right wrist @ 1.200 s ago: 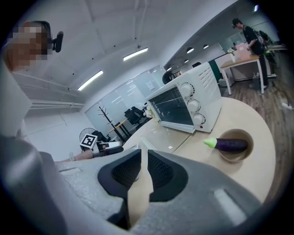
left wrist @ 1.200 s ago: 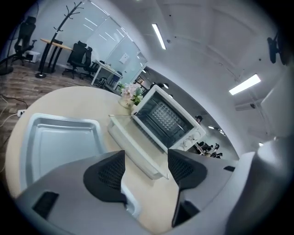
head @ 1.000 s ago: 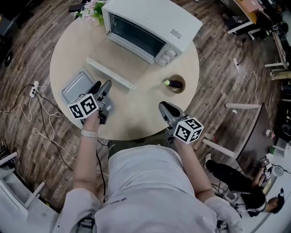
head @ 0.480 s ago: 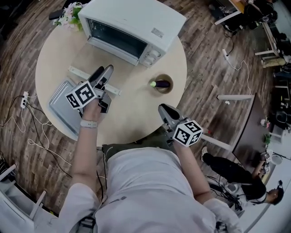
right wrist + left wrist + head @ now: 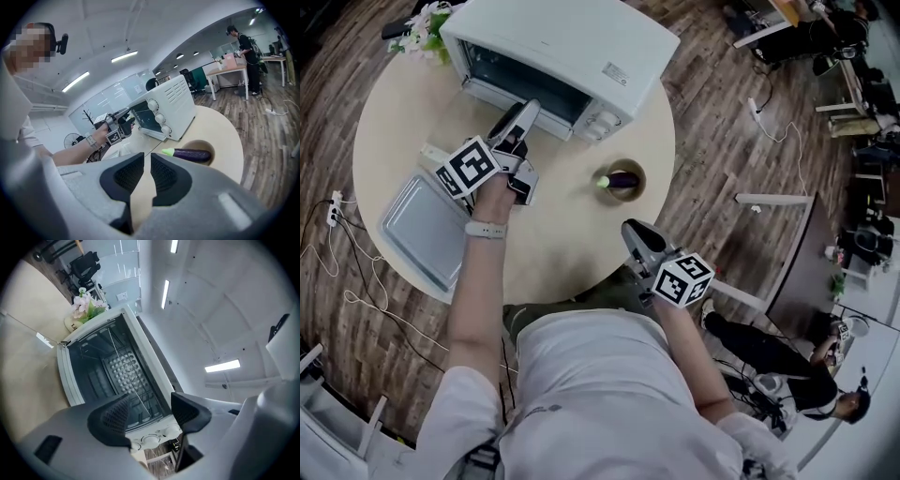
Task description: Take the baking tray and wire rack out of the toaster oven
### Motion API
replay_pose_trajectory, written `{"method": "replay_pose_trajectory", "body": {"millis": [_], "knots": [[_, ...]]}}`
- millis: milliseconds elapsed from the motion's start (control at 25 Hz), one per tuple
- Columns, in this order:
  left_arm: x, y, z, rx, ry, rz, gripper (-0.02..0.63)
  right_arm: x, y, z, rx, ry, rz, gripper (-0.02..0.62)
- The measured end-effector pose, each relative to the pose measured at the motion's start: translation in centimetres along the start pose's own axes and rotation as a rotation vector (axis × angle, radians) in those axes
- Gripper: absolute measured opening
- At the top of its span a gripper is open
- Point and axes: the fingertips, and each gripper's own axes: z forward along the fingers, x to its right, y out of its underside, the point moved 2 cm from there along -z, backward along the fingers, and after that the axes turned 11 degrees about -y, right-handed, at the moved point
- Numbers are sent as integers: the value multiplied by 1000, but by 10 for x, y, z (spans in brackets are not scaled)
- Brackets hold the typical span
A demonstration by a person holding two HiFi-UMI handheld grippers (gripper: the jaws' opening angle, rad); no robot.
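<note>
My left gripper (image 5: pixel 150 409) gaped wide and empty before the oven (image 5: pixel 572 52), the wire rack (image 5: pixel 123 363) inside. The tray (image 5: pixel 422 225) lay on the table (image 5: pixel 572 234); my right gripper (image 5: pixel 146 169) was nearly shut, empty

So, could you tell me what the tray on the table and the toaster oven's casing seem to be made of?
The baking tray looks like bare metal: dull grey with a soft sheen. The toaster oven casing looks like smooth white-painted sheet metal, possibly plastic.

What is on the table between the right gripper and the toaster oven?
A bowl holding an eggplant. Both the head view and the right gripper view show it.
</note>
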Motion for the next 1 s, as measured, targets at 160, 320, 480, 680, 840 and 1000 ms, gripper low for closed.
{"method": "replay_pose_trajectory", "body": {"millis": [160,320,480,680,840,1000], "knots": [[-9,-6,23,20,38,-84,249,9,-4,0,-13,16,4,49],[-23,-8,42,43,85,-211,204,17,-7,0,-25,35,14,49],[-20,-10,59,65,175,-355,193,24,-9,-1,-32,55,22,49],[-24,-12,80,77,203,-391,172,32,-8,-4,-42,81,38,49],[-30,-16,96,88,205,-416,164,36,-7,-7,-45,97,47,49],[-34,-23,107,98,218,-450,144,40,-6,-8,-43,110,55,49]]}}
